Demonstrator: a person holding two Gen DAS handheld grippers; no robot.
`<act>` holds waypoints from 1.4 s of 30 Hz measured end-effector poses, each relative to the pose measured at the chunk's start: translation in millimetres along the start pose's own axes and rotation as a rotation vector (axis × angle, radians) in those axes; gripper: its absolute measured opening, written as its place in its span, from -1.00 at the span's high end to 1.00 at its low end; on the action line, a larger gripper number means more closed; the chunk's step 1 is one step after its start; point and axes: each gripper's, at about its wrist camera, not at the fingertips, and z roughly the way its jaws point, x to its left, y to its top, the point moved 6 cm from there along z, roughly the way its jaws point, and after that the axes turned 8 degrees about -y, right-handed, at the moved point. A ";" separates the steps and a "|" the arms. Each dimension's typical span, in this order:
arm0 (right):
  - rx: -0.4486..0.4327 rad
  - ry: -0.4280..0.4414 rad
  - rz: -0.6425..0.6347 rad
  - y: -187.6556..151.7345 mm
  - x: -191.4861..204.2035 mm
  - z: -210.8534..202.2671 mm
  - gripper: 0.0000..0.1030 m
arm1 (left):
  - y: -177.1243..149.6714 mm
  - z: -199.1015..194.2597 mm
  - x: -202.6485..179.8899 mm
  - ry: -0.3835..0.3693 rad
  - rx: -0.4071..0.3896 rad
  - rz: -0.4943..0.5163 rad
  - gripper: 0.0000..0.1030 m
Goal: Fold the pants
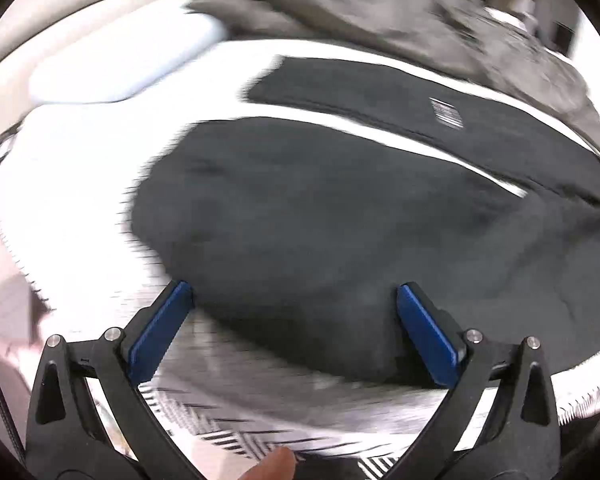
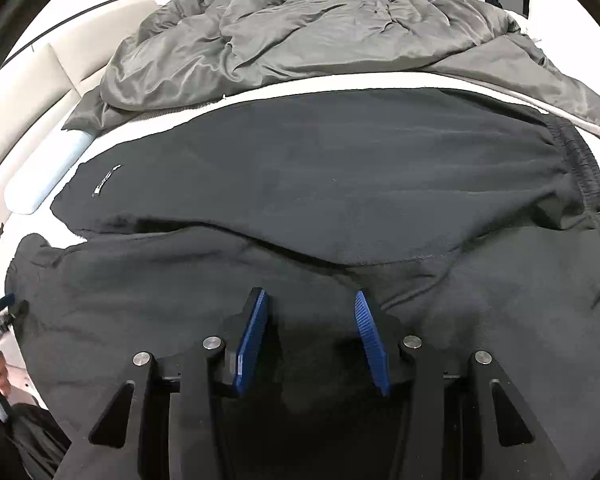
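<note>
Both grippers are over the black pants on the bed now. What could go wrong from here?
1. The right gripper hovers open over bunched fabric near the crotch of the pants; closing here may pinch several layers and skew the fold.
2. The left gripper is open above the leg end, and its view is blurred, so it could also catch the white sheet.
3. The grey duvet lies right behind the pants, so a dragged leg may snag it.

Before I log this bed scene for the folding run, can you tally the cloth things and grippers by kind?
Black pants: 1
Grey crumpled blanket: 1
Pale blue pillow: 1
Grippers with blue pads: 2, left gripper, right gripper
Total: 5
</note>
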 end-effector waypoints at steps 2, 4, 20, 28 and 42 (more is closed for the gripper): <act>0.002 0.008 0.003 -3.0 -3.0 -0.1 0.08 | 2.0 -7.4 32.7 0.079 -0.006 -0.059 -0.98; -0.001 0.010 0.015 -3.3 -4.4 -2.1 0.08 | 7.4 -12.9 47.5 0.063 -0.018 -0.104 -0.98; -0.018 0.190 -0.171 -25.1 81.3 -31.1 0.02 | 29.5 51.5 -120.9 -0.143 0.078 0.199 -1.00; -0.008 -0.112 -0.129 -35.2 2.2 -31.7 -0.22 | 21.8 28.4 -88.0 -0.139 0.017 0.076 -1.00; -0.138 -0.336 0.316 -91.0 -185.2 -79.5 0.04 | 31.0 46.0 -98.1 -0.186 0.021 0.080 -0.93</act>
